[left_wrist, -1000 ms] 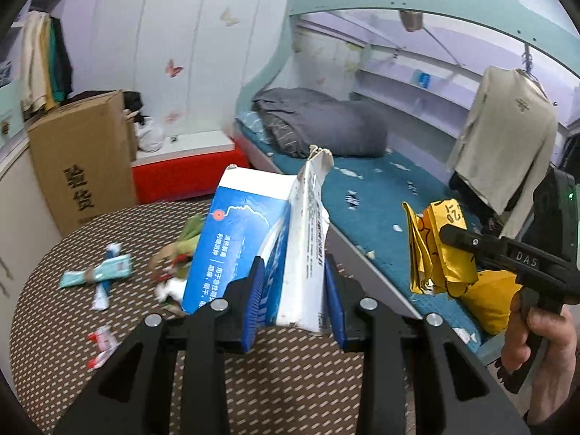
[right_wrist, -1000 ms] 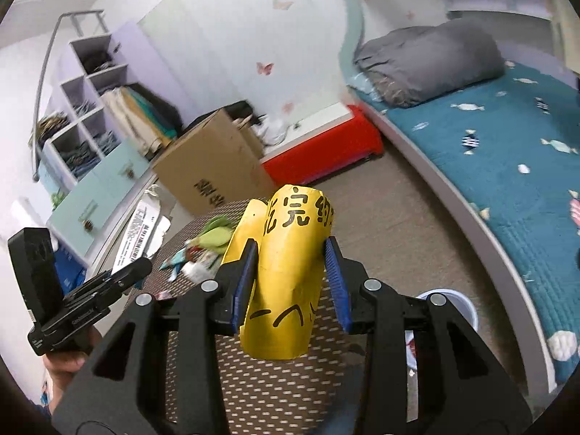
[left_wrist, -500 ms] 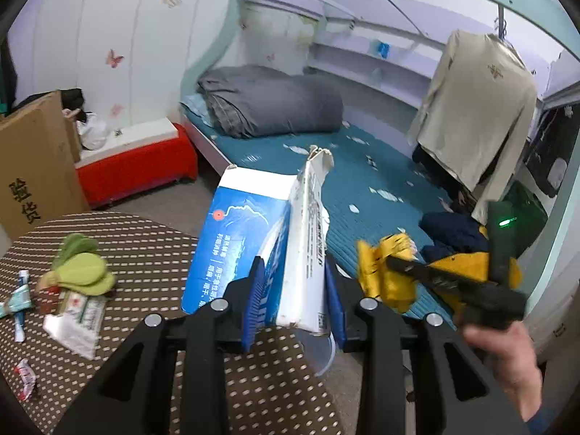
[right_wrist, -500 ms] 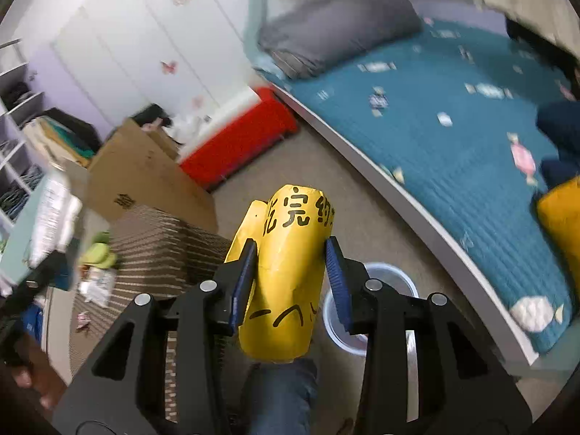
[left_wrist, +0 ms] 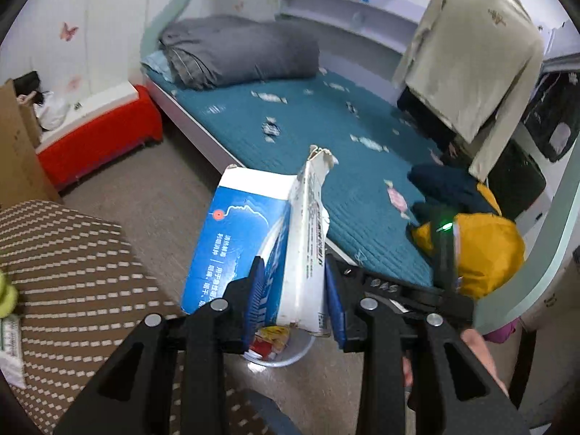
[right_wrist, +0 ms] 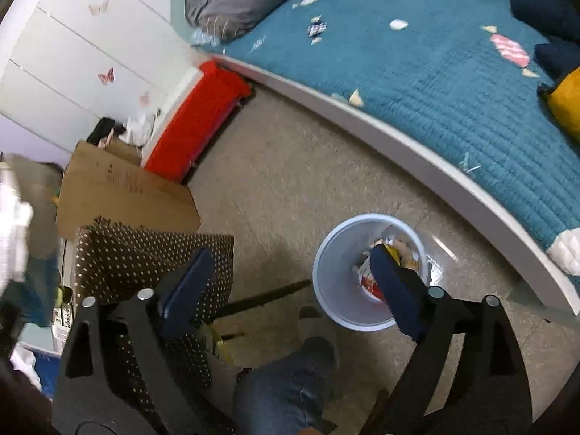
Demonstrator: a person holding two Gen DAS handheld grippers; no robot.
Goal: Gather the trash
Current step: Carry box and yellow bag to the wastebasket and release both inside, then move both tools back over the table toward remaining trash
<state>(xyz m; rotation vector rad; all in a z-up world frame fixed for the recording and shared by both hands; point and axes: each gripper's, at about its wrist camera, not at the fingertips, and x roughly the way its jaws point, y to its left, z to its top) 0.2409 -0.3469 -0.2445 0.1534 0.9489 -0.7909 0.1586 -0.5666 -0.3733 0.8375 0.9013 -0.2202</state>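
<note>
Left tongs (left_wrist: 291, 291) are clamping a torn blue-and-white carton (left_wrist: 253, 246) between the blue pads, carton standing upright and sticking out past the fingertips. It is hanging over the floor, just above the pale blue trash bin (left_wrist: 290, 353), whose rim is showing below the carton with red and yellow wrappers inside. Right tongs (right_wrist: 290, 279) are spread wide and gripping nothing, hovering over the same trash bin (right_wrist: 326, 272), with one pad overlapping the rim. The bin is sitting on the floor between the bed (right_wrist: 435, 72) and the dotted brown tabletop (right_wrist: 145, 250). The person's jeans-clad leg (right_wrist: 286, 380) is showing below the bin.
</note>
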